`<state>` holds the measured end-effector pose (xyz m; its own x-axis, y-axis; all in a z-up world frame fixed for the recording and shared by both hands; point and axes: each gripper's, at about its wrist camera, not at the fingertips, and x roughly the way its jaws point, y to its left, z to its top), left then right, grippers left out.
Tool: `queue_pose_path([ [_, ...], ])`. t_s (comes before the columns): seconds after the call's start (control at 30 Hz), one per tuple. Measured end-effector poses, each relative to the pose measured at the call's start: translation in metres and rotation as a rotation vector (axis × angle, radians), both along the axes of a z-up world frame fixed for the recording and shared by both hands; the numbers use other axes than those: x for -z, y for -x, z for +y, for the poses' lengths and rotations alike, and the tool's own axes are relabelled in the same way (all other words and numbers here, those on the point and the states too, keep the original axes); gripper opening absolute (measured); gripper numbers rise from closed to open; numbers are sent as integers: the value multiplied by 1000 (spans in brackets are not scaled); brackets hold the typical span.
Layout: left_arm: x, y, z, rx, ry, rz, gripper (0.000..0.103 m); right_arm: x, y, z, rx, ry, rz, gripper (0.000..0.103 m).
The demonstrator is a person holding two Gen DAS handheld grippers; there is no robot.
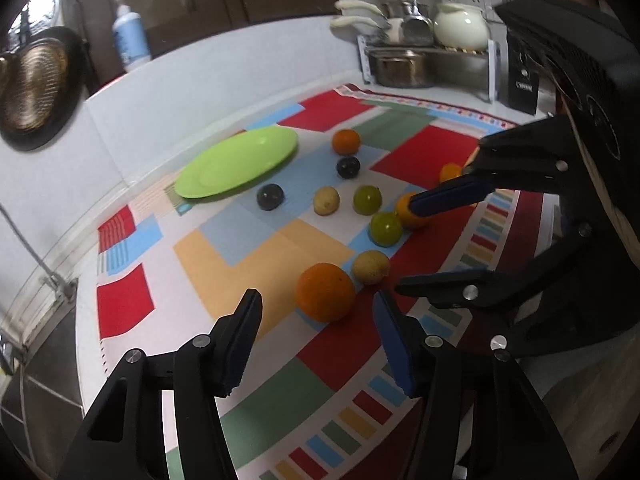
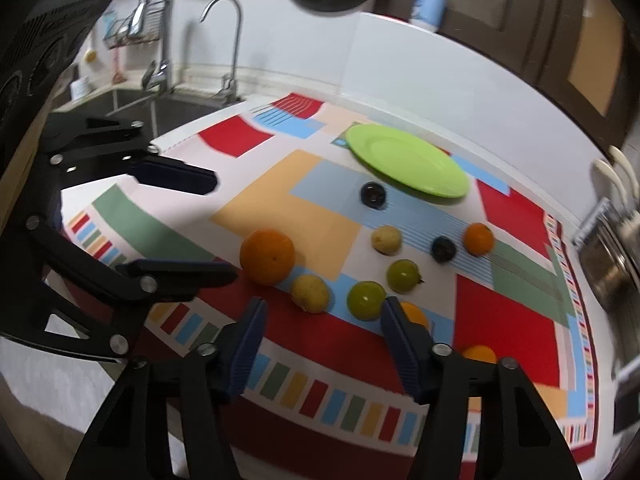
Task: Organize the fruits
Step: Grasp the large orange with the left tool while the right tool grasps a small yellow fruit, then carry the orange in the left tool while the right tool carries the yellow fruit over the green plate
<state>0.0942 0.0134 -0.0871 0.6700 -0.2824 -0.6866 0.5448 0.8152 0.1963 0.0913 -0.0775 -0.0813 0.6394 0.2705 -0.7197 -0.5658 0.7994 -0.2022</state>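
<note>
Large orange (image 1: pixel 325 297) lies just beyond left gripper (image 1: pixel 318 336), jaws spread wide; right gripper (image 2: pixel 322 340) likewise released, nothing held.

You see a glossy green plate (image 1: pixel 236 164) that looks like smooth plastic, lying on a matt patchwork cloth (image 1: pixel 224 256) which covers the table. The big orange (image 1: pixel 325 297) has a finely pitted skin, while the two dark fruits (image 1: pixel 270 196) shine. Your left gripper (image 1: pixel 316 344) is matt black plastic with ribbed blue pads (image 1: pixel 394 346) and bright metal screws (image 1: pixel 134 356).
</note>
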Motion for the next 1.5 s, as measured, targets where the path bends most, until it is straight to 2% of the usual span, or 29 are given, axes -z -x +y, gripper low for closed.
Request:
queue_pose_path([
  [0.17,10,-12,-2,19,-11,29,54,11,-13,5,-62,26,28,43],
  [0.47,19,-25,-8,37,-8,66,54,23,-30,9,-127,38,68,33],
  [0.63,22,-31,-8,30,4,86,49,27,-35,11,-155,37,91,31],
  [0.77,24,-34,-9,20,22,109,40,30,-39,11,-168,25,110,28],
  [0.87,23,-34,-11,4,28,113,40,30,-40,9,-174,11,120,28],
  [1.2,6,-29,-1,-174,81,104,40,23,-39,1,-172,-74,136,28],
  [1.5,-19,-30,12,-289,162,60,40,-3,-44,-7,-112,-154,95,28],
])
